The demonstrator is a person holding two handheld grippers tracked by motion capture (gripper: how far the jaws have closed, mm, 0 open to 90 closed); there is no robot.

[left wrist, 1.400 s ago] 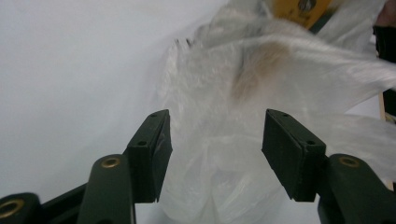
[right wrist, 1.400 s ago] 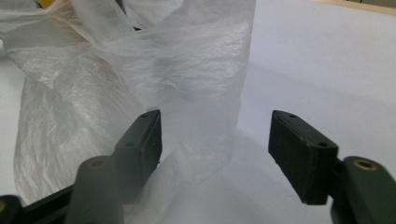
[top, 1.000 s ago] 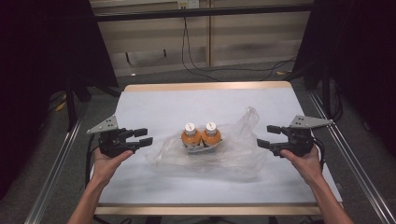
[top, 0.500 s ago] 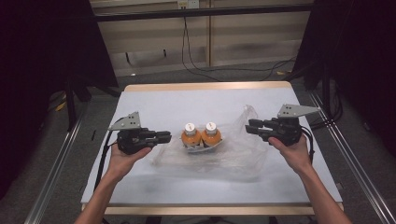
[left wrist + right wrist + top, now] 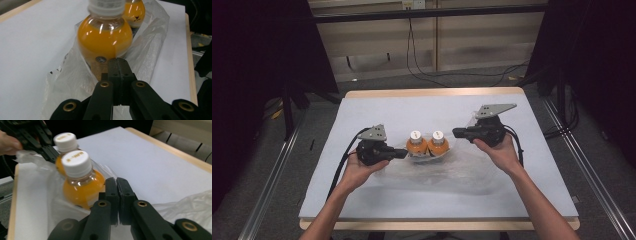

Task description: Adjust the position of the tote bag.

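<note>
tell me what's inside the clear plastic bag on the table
Two round bottles of orange juice with white caps stand side by side within the plastic bag. Crumpled film hides their bases, so whether anything small lies under them cannot be seen.

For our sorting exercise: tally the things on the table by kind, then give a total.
Bottles: 2
Bag: 1
Total: 3

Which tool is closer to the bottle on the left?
Left. The left tool sits right beside the left bottle, jaws shut, pointing at it. The right tool is beyond the other bottle, on the far side.
</note>
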